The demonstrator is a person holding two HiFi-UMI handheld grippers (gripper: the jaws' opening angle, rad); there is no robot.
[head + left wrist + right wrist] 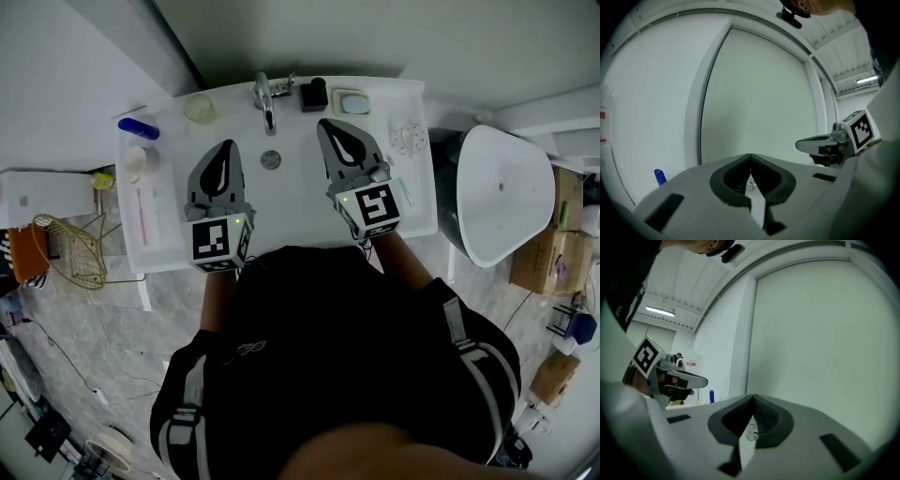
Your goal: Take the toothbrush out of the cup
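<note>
Two closed and empty, left claw [226, 144], right claw [324, 123], above sink [292, 204]

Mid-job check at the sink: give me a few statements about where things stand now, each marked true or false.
1. Both the left claw and the right claw are shut with nothing between the jaws. True.
2. The left claw grips the pink toothbrush. False: it lies on the counter, to the left of that claw and untouched.
3. The faucet is at the far side of the basin, beyond both claws. True.
4. The blue container is at the counter's right end. False: it is at the far-left corner.
</note>
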